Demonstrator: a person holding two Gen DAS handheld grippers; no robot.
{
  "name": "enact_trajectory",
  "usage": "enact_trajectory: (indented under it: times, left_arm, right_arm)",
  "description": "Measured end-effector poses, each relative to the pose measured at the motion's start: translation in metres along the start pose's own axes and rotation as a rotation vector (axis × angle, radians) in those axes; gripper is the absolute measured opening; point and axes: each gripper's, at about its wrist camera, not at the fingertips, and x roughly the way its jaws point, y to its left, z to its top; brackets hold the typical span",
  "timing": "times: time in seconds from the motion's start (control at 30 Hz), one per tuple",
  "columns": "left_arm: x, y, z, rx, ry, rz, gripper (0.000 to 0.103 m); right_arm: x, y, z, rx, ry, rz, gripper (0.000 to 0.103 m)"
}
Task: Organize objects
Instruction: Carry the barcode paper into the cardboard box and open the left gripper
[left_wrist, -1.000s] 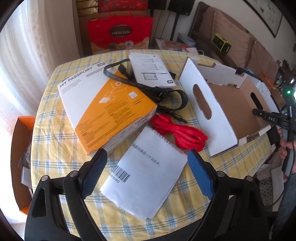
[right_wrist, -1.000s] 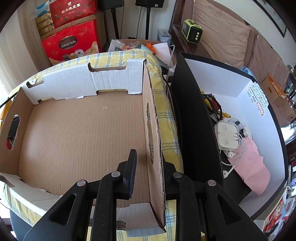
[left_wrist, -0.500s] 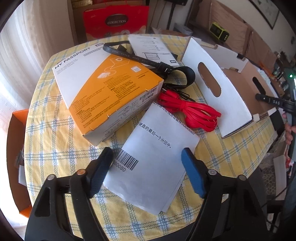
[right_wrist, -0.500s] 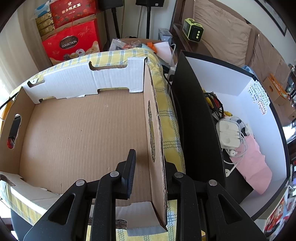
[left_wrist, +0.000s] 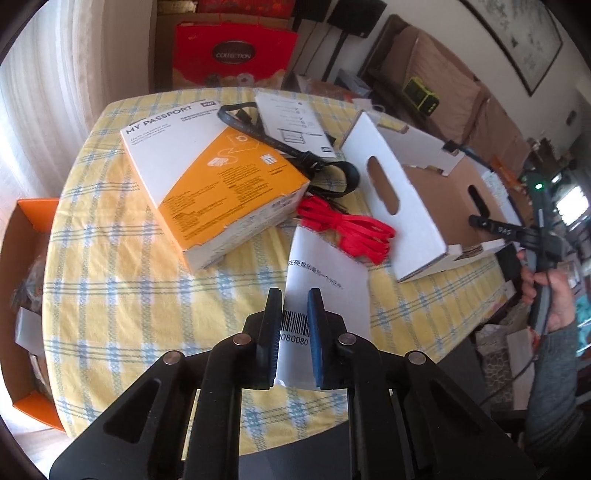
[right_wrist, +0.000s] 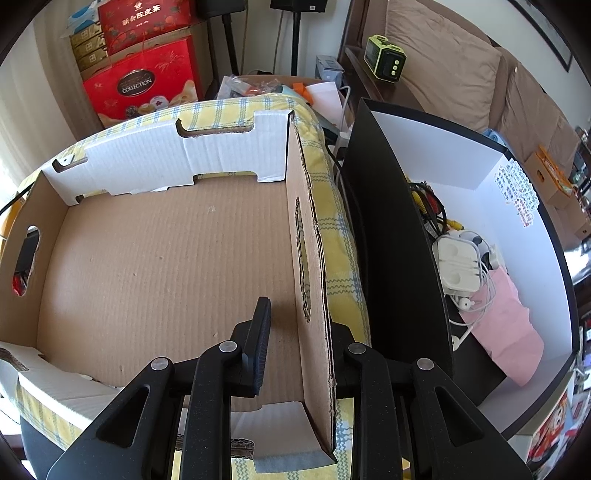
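Two grippers at work, one per hand. Left gripper (left_wrist: 294, 332) drawn in narrow, blue pads (left_wrist: 316, 332) set either side of the near end of a white sheet (left_wrist: 325, 273), barcode showing in the gap between them. Left edge of the sheet meets the left pad; right part runs on behind the right finger. Cannot tell whether the pads truly pinch the paper or only rest over it.

Just ahead of the jaws, lying over the far end of the sheet: a red cable (left_wrist: 347, 232), bundled. Ahead and to the left: an orange and white carton (left_wrist: 221, 184), flat on the checked cloth (left_wrist: 110, 277). Beyond it, a black cable (left_wrist: 295, 151) draped across the carton's far corner, looping down towards the red one. Farther still, a white leaflet (left_wrist: 291, 114). Ahead and to the right: a cardboard tray (left_wrist: 436, 206) with hand slots in its walls.

Right gripper (right_wrist: 295, 350) straddles the tray's right wall (right_wrist: 314, 314). Left finger (right_wrist: 258, 347) stands inside the tray with a clear gap to the cardboard; right finger hidden behind the wall. Jaws part open, not clamped. Bare brown floor of the tray stretches ahead and left of the jaws.

Right of the jaws, beside the table: a black bin (right_wrist: 388, 240) with white inner walls, holding white earphones (right_wrist: 461, 266) and a pink cloth (right_wrist: 498, 325).
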Motion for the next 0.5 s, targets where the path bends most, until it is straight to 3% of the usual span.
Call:
enact_trajectory:
  times: [0.07,0.17,0.43,0.5]
  left_arm:
    - [-0.002,-0.003,0.002,-0.014,0.008,-0.087,0.013]
    - [-0.001,-0.010,0.007,-0.026,0.015,-0.127,0.014]
    - [0.014,-0.026,0.006,-0.005,0.060,-0.130,0.014]
    - [0.014,-0.033,0.004,0.019,0.048,-0.093,0.005]
  right_arm:
    - [0.000,0.000,0.000,0.001,0.000,-0.001,0.024]
    - [0.000,-0.001,-0.001,0.002,0.001,-0.001,0.024]
    - [0.000,-0.001,-0.002,-0.003,0.002,-0.003,0.025]
    - [0.000,-0.001,-0.002,-0.001,0.003,-0.003,0.025]
